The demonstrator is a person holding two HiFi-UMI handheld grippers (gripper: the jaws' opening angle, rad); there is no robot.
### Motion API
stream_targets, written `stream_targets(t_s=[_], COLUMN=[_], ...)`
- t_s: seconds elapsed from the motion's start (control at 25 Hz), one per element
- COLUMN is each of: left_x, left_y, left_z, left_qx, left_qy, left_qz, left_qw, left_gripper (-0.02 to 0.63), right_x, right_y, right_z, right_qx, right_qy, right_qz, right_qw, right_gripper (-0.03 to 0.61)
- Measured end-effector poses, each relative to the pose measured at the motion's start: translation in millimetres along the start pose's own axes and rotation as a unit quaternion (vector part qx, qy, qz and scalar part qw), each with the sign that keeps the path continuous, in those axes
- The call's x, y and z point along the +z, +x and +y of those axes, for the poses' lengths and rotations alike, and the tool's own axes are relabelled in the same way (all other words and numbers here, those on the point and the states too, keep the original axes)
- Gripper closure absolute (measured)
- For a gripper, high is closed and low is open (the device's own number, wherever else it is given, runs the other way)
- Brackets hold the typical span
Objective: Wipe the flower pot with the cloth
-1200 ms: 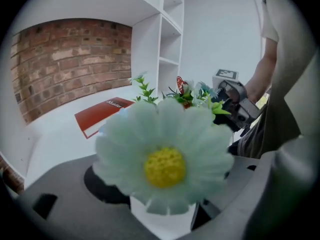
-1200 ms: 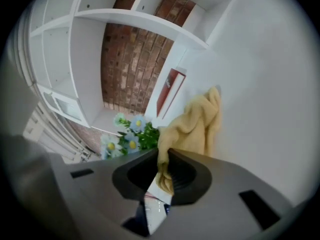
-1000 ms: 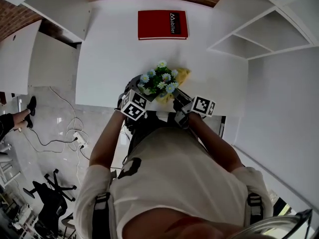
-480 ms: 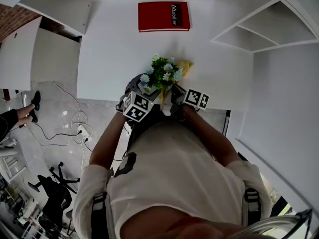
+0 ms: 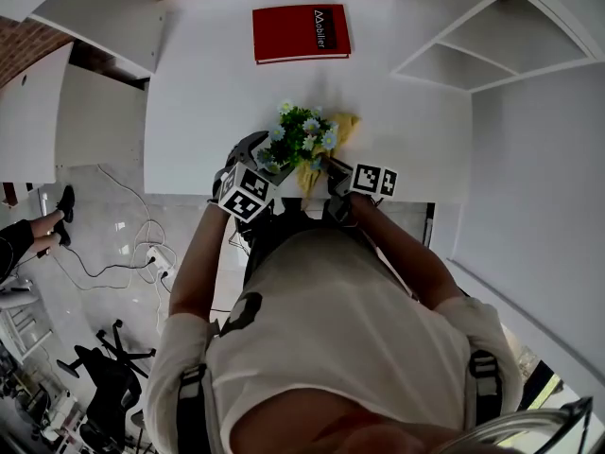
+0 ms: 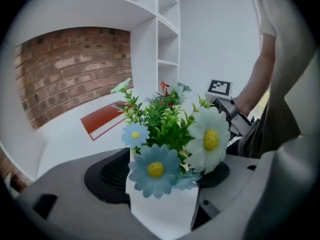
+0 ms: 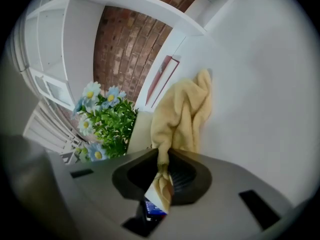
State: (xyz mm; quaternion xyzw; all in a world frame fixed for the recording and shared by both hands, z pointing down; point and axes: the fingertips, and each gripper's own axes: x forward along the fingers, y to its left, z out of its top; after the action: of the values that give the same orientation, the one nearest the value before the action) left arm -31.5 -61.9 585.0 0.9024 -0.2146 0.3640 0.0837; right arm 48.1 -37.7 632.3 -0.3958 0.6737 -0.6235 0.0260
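Since the earlier head views, the right gripper (image 5: 334, 172) had drawn in toward the plant from about 4 o'clock. The soft yellow terry cloth (image 5: 311, 173) it carried now hung close by the pot instead of trailing out past the blooms. The left gripper (image 5: 267, 162) had barely shifted.

The small white flat-sided flower pot (image 6: 161, 211), filled with blue and white artificial daisies (image 6: 155, 169) and green leaves, sat between the left gripper's jaws, which were clamped on its walls. It stood roughly upright, so its long axis ran from base to blooms. It was at the near edge of the white desk (image 5: 208, 83); whether it rested there or was lifted slightly could not be told.

The right gripper's jaws were pinched together on one twisted corner of the cloth, and the rest of the fabric bunched forward at 12 o'clock in its own view. From those jaws the pot's pale wall (image 7: 140, 129) lay just left of the cloth, at about 11 o'clock, with the flowers further out at 9 to 10 o'clock. Cloth and wall looked to be touching or nearly so — the folds hid the exact contact.

The coming wipe seemed to turn on that relation: the right gripper was the free one, and the wall lay to its left — so a leftward press, then strokes along the upright side.
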Motion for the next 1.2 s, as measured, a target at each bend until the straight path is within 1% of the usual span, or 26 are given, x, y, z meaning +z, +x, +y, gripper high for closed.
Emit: stream_targets(t_s=[0.08,0.12,0.16,0.24,0.32,0.44,0.56,0.64,0.8,0.88,1.08,1.2], left_x=[0.1,-0.6,-0.7,2.0,4.8,2.7,4.5,5.0,3.9,3.5,2.4,1.3], left_y=[8.0,12.5,16.1,20.2,20.3,15.5,13.8,13.6,13.7,13.5,11.6,11.3], left_z=[-2.0,-2.0,-1.8,-3.5,-11.7,-22.8,-22.1,-22.0,-22.6,-21.4,-23.7,-27.7], left_qx=[-0.012,-0.013,-0.010,-0.003,-0.005,-0.003,0.003,0.001,0.001,0.003,0.004,0.009], left_qy=[0.041,0.054,0.058,0.046,0.030,0.013,-0.003,-0.004,0.001,-0.004,-0.017,-0.021], left_qz=[0.018,0.024,0.026,0.015,-0.002,-0.013,-0.021,-0.017,-0.010,-0.009,-0.006,-0.005], left_qw=[0.9989,0.9982,0.9979,0.9988,0.9995,0.9998,0.9998,0.9998,1.0000,1.0000,0.9998,0.9997], left_gripper=[0.261,0.261,0.261,0.262,0.262,0.262,0.262,0.262,0.262,0.262,0.262,0.262], right_x=[4.4,8.6,13.7,24.8,32.3,31.5,27.9,29.2,32.8,31.6,17.0,8.1], right_y=[-7.4,-10.6,-13.5,-18.8,-21.6,-18.9,-17.4,-16.2,-15.5,-15.6,-10.9,-4.7], right_z=[8.0,15.3,24.6,45.5,62.7,68.1,56.0,54.2,61.6,58.9,25.0,10.7], right_qx=[0.012,0.024,0.040,0.074,0.101,0.110,0.101,0.117,0.157,0.149,0.083,0.062], right_qy=[0.002,0.004,0.006,0.009,0.012,0.018,0.048,0.054,0.038,0.031,0.032,0.039], right_qz=[-0.001,-0.004,-0.009,-0.023,-0.038,-0.051,-0.067,-0.085,-0.107,-0.107,-0.082,-0.063], right_qw=[1.000,1.000,0.999,0.997,0.994,0.992,0.991,0.988,0.981,0.983,0.993,0.995], right_gripper=[0.518,0.518,0.518,0.518,0.518,0.518,0.518,0.518,0.520,0.520,0.519,0.520])
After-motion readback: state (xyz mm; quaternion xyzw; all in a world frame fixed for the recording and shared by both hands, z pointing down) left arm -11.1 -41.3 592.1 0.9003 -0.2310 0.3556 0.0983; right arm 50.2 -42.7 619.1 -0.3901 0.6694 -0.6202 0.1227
